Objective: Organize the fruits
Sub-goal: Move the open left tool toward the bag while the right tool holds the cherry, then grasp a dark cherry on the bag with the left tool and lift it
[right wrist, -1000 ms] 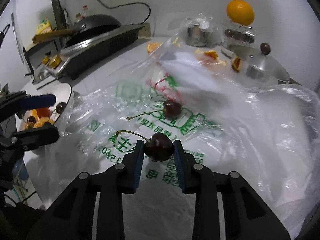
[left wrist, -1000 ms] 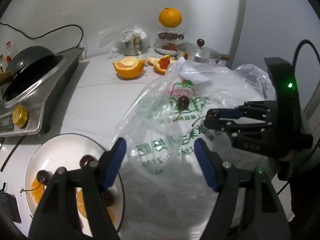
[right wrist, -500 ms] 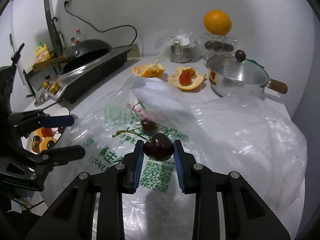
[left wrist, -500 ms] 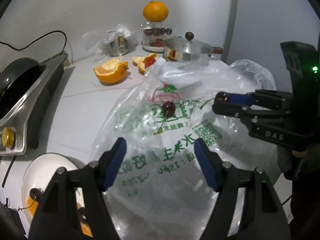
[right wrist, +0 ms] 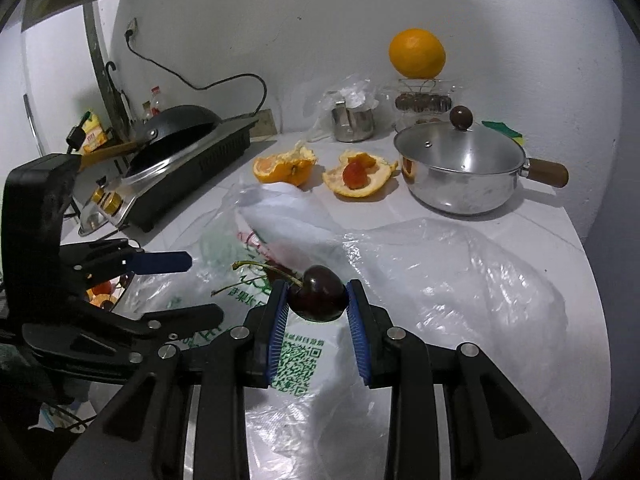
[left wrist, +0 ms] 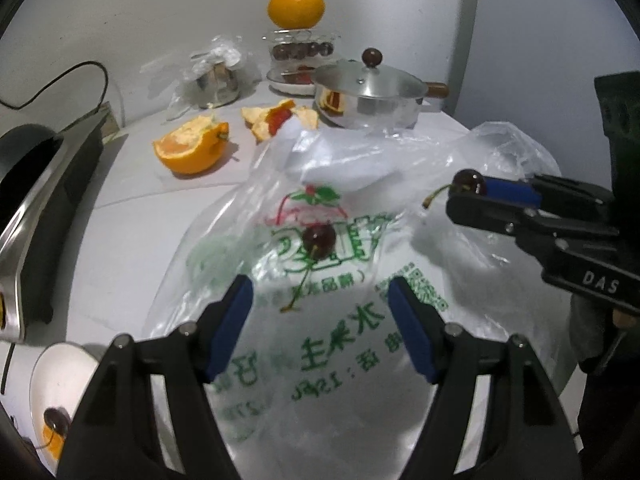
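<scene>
While clamped in the right gripper [right wrist: 316,304] at lower centre, cherry [right wrist: 318,294] mid-transfer, needing carriage to the plate [left wrist: 60,376] lower left; left gripper [left wrist: 320,312] released over second cherry [left wrist: 319,240].

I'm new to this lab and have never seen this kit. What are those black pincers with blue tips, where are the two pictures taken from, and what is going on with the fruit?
There is no robot: a person holds a two-finger gripper in each hand, and each carries a wide-angle camera looking along its fingers. So one picture looks out from the left gripper, the other from the right gripper.

The right gripper is shut on a dark cherry with its stem attached. The left gripper is open and empty, above a printed plastic bag spread over the white counter. A second cherry lies on that bag.

Further back are a cut orange, orange peel, a lidded steel pot, a whole orange on a clear container, and a stove with a pan. A white plate with fruit sits at the near left.
</scene>
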Motion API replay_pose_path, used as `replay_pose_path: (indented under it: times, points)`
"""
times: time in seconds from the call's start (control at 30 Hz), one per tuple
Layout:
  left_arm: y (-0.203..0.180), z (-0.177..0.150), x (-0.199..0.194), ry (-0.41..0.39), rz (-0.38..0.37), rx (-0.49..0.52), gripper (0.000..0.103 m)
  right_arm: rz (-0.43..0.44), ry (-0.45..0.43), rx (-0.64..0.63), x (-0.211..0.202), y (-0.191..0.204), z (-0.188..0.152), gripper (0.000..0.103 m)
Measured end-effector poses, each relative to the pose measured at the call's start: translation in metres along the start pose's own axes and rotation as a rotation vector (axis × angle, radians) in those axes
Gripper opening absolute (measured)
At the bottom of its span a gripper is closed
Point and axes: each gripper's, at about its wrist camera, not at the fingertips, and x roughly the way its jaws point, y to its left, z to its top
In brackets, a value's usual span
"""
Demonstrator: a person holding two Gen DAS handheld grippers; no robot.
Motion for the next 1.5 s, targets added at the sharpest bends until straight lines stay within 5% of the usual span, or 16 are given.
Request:
replay_pose_path:
  times: [0.43,1.13,1.5]
  points:
    - [-0.015,0.019,0.040,0.036,-0.013,0.047,0.070,0.033,-0.005,0.033,0.013,-0.022,0.004,0.031]
    - [0.001,0.029,0.077,0.087,0.000,0.032,0.028,0.033,-0.003,0.054,0.023,-0.029,0.002,0.031]
    - [-0.007,0.023,0.056,0.055,-0.018,0.056,0.025,0.025,-0.003,0.037,0.018,-0.017,0.002,0.031]
